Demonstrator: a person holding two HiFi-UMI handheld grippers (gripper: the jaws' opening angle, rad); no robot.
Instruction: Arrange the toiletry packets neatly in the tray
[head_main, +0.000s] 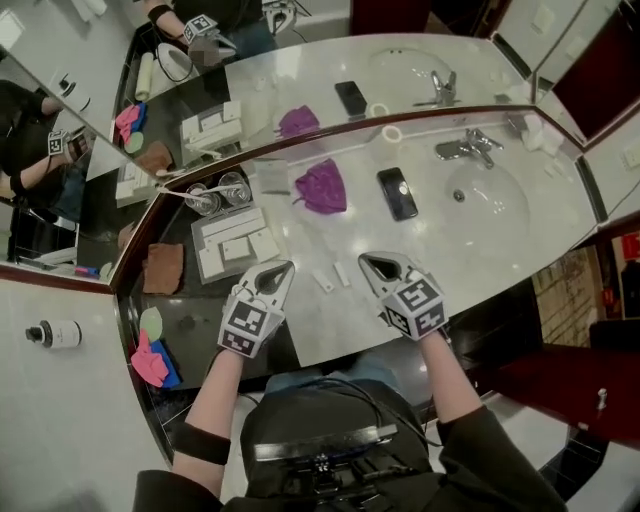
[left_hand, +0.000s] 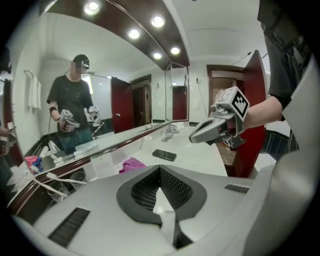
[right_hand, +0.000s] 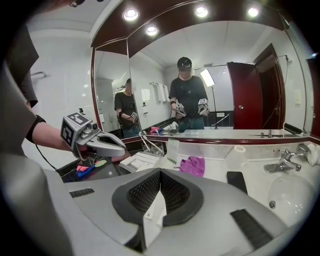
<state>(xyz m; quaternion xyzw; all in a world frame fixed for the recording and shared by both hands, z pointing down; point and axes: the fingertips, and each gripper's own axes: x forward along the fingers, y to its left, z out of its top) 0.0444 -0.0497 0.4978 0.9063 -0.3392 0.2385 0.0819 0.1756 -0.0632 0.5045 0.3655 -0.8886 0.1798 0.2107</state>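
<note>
counter: glossy smooth white | tray: matt white | cloth: purple fabric | tap: polished metal | phone: glossy black

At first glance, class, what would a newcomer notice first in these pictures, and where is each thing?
Two grey tools with marker cubes fill the foreground, the left tool and the right tool, both shut over the near edge of the white counter. Beyond them, a purple cloth and a black phone stand out mid-counter. The tray of white packets lies to the left and the sink to the right.

White marble counter with sink, wall mirror, recessed ceiling lights.
</note>
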